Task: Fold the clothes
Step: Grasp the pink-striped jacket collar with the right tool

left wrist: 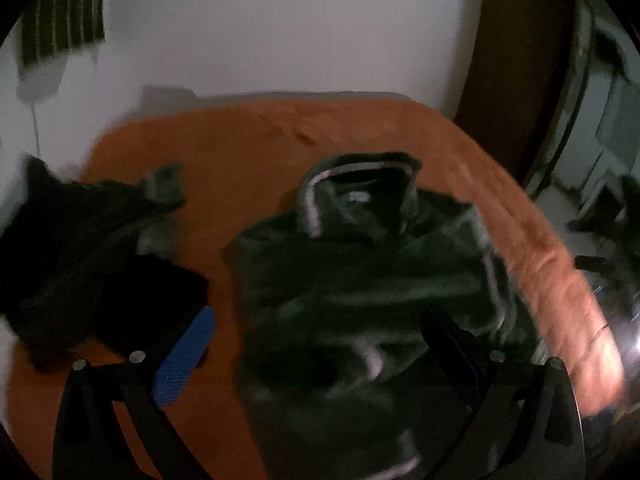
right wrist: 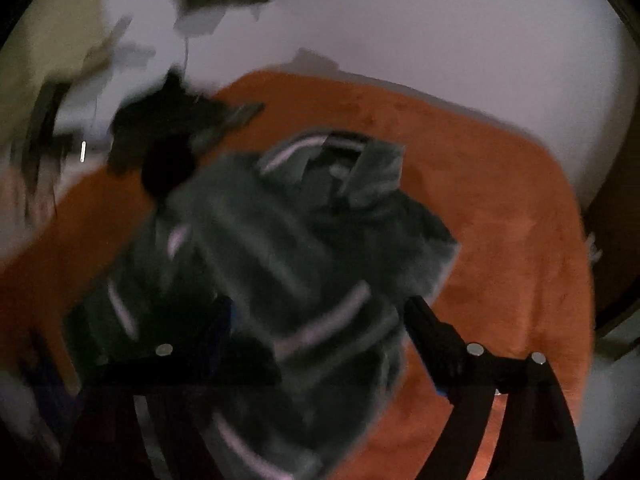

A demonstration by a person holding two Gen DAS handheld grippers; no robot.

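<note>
Both claws wide open over the green jacket, nothing held.

I see the green jacket (left wrist: 360, 280) crumpled mid orange blanket (left wrist: 248, 152), collar twd the wall; left gripper (left wrist: 316, 344) & right gripper (right wrist: 320, 328) hover w/ fingers spread, dark clothes pile (left wrist: 92, 248) just left of it. Frames blurry.

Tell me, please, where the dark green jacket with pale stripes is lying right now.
The dark green jacket with pale stripes lies on the orange blanket, ahead of both grippers, right of the black garment pile.

— What's behind the orange blanket (left wrist: 248, 152)?
— A white wall (left wrist: 280, 28), with a green striped cloth (left wrist: 64, 8) hanging high on it.
— And off to the side?
— A brown wooden door (left wrist: 516, 60).
</note>
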